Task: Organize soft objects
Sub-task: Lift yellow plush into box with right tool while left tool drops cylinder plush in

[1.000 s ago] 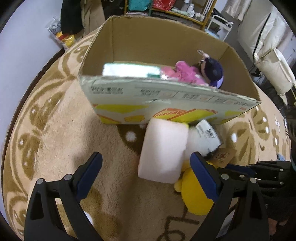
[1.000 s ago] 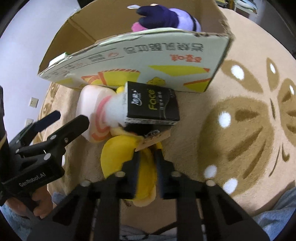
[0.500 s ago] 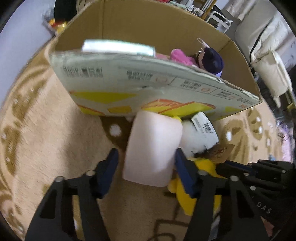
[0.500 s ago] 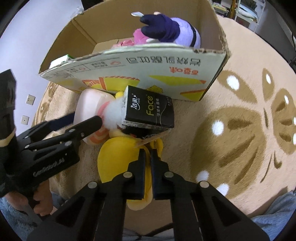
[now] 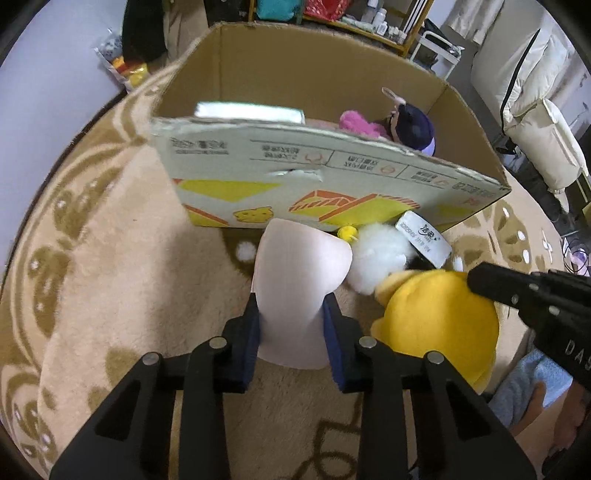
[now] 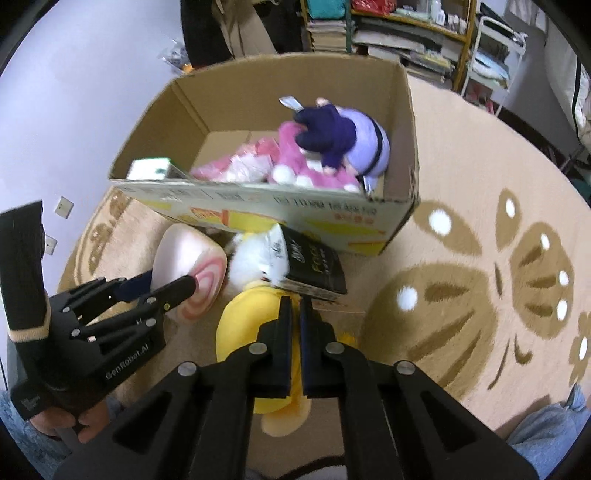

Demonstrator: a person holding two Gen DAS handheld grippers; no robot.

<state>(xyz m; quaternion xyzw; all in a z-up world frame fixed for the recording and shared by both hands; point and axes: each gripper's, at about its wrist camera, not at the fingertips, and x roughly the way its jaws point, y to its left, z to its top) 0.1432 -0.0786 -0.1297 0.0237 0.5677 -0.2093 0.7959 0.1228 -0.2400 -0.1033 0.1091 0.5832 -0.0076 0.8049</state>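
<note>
My left gripper (image 5: 291, 314) is shut on a pale pink roll-shaped cushion (image 5: 299, 280) and squeezes it in front of the cardboard box (image 5: 332, 173). The cushion's swirl end shows in the right wrist view (image 6: 203, 284), with the left gripper (image 6: 173, 284) on it. My right gripper (image 6: 295, 306) is shut on the yellow plush toy (image 6: 255, 321), which also shows in the left wrist view (image 5: 439, 317). A black tissue pack (image 6: 314, 269) and white fluffy toy (image 6: 251, 258) lie against the box. A purple-and-pink doll (image 6: 332, 147) lies inside.
A green-white pack (image 6: 149, 169) stands in the box's left corner. The box sits on a beige patterned rug (image 6: 480, 258). Shelves with books (image 6: 399, 33) stand behind. A white padded chair (image 5: 543, 129) is at the far right.
My left gripper moved in and closed on the pink cushion, squeezing it. My right gripper pulled back and up with the yellow plush; the box interior came into view.
</note>
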